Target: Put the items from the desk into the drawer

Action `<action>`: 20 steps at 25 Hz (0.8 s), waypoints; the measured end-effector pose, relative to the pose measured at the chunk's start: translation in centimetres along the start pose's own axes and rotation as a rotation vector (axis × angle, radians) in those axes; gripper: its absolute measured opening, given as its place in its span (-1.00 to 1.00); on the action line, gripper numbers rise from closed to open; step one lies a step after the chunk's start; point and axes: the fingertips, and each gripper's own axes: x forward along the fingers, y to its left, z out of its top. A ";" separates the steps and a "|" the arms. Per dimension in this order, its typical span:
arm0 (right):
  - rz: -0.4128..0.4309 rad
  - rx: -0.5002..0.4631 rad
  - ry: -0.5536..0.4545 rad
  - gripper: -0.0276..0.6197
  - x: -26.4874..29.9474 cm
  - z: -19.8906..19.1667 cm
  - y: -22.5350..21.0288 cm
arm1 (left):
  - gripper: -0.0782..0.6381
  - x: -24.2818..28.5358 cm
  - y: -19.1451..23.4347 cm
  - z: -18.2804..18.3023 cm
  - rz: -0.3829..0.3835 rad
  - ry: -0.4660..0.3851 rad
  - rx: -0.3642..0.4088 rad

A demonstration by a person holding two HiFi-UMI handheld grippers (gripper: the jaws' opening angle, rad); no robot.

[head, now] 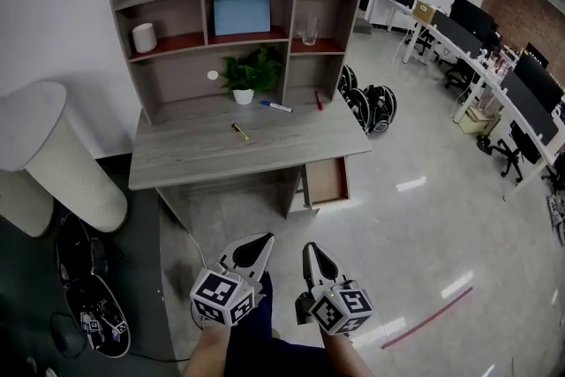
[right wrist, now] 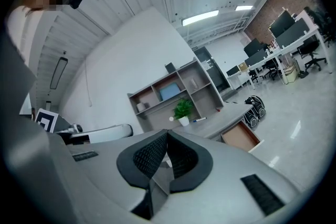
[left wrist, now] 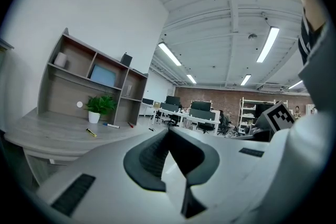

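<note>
Nearest, left grey two-jaw gripper (head: 262,241) and right grey two-jaw gripper (head: 310,250) clenched, empty. Beyond, open wooden drawer (head: 327,179) under grey wood desk (head: 177,163). On top: short yellow marker (head: 240,132) lying flat, diagonal; white blue-ended marker (head: 276,107) crosswise; red pen (head: 319,101) front-to-back.

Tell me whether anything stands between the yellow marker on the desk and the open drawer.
Nothing visible does: the yellow marker lies on bare desk, and the open drawer under its right front edge is uncovered.
</note>
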 end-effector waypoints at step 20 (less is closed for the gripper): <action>0.027 -0.045 0.072 -0.86 25.9 3.9 -4.5 | -0.71 15.7 20.1 7.0 0.038 -0.001 -0.020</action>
